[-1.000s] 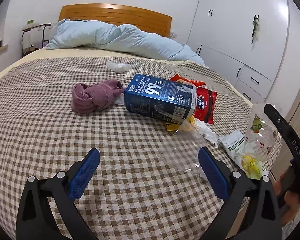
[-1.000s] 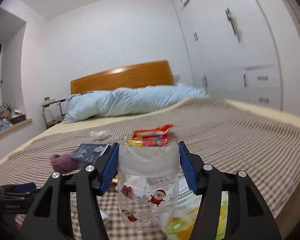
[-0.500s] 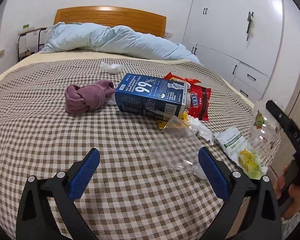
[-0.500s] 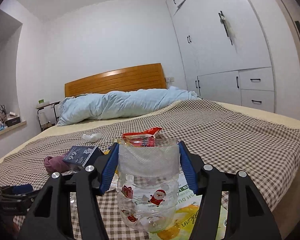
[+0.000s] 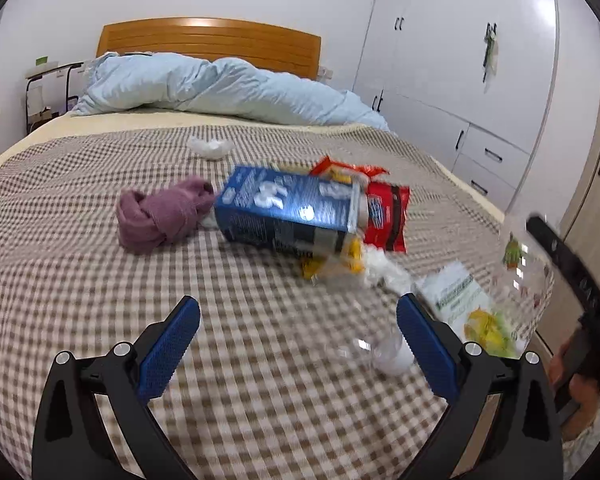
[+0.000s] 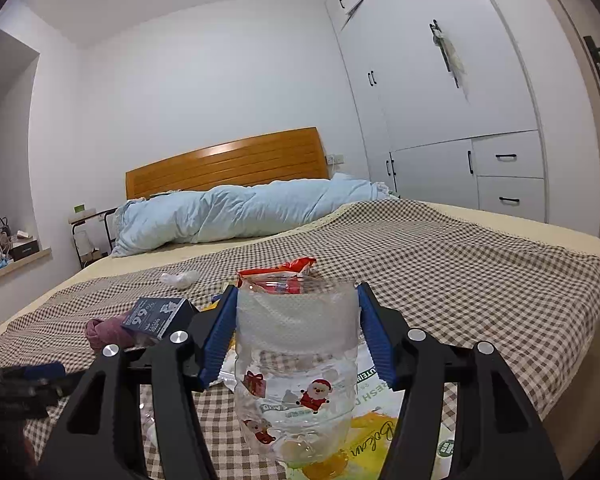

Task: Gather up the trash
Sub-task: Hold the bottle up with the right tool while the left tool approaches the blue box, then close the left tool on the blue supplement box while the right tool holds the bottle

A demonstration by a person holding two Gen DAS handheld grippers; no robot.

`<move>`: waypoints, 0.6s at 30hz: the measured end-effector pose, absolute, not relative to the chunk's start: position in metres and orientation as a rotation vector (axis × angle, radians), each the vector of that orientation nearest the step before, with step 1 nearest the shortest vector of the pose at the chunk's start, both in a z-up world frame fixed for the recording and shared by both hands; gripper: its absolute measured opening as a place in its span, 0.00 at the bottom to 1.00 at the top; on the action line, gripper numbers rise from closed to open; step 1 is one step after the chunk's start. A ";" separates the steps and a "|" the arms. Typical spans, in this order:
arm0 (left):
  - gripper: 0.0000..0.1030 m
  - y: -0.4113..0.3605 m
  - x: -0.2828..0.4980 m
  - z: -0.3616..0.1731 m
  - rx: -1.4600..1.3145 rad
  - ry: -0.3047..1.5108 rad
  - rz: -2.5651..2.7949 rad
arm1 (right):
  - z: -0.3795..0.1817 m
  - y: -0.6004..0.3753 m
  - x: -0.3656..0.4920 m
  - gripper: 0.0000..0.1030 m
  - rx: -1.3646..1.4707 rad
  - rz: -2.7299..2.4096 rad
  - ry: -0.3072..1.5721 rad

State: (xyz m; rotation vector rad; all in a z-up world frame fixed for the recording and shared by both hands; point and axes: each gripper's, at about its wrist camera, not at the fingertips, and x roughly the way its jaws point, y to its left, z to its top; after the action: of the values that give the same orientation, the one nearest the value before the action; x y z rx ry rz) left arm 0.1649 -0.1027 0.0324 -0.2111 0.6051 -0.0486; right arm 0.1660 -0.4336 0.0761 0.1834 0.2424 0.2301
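My right gripper is shut on a clear plastic cup with Santa prints, held upright above the bed's near edge; the cup also shows at the right of the left wrist view. My left gripper is open and empty, low over the checked bedspread. Ahead of it lie a clear plastic bottle with a white cap, a blue carton, a red snack bag, a yellow wrapper, a white-green packet and a crumpled tissue.
A rolled purple cloth lies left of the carton. A light blue duvet lies before the wooden headboard. White wardrobes stand right of the bed; a side table stands far left.
My left gripper has moved forward and right toward the clear bottle; its view is blurred. My right gripper, still holding the cup, has risen slightly and steadied.
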 end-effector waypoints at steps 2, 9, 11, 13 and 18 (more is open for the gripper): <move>0.93 -0.094 0.171 0.037 -0.229 0.598 -0.050 | 0.076 -0.433 0.166 0.56 0.182 0.230 0.241; 0.93 -0.053 0.214 0.040 -0.352 0.623 -0.067 | 0.075 -0.430 0.171 0.56 0.155 0.221 0.241; 0.93 -0.043 0.231 0.035 -0.418 0.645 -0.092 | 0.075 -0.431 0.172 0.56 0.156 0.216 0.240; 0.92 -0.030 0.247 0.026 -0.536 0.665 -0.128 | 0.075 -0.432 0.173 0.56 0.159 0.212 0.240; 0.92 -0.015 0.278 -0.008 -0.787 0.721 -0.162 | 0.075 -0.432 0.174 0.57 0.151 0.205 0.238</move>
State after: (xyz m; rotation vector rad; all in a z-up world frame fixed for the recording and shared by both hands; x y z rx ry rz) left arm 0.2777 -0.0148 -0.0077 -0.7867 0.7207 -0.1622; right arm 0.1741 -0.4319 0.0753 0.1509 0.2376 0.2053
